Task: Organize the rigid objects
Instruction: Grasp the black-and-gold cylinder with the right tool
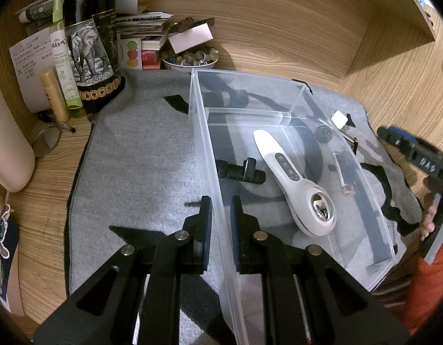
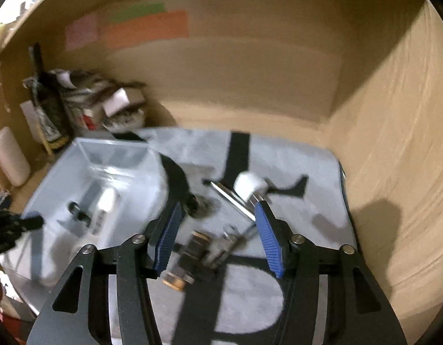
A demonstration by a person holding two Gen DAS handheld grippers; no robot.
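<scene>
A clear plastic box (image 1: 213, 172) stands on a grey mat (image 1: 135, 158). Inside lie a white handheld device (image 1: 290, 178) and a black cylindrical part (image 1: 240, 169). My left gripper (image 1: 220, 210) is shut on the box's left wall. My right gripper (image 2: 218, 210) is open and empty, hovering over small items on the mat: a brass-tipped dark piece (image 2: 190, 256), a glass vial (image 2: 224, 244), a metal rod (image 2: 233, 201) and a white cube (image 2: 248, 185). The right wrist view is blurred. The right gripper also shows at the right edge of the left wrist view (image 1: 417, 152).
A dark elephant-label bottle (image 1: 92, 46), spray bottles, papers and a bowl of beads (image 1: 190, 59) crowd the back left corner. A white container (image 1: 8, 149) stands at far left. Wooden walls enclose the back and right.
</scene>
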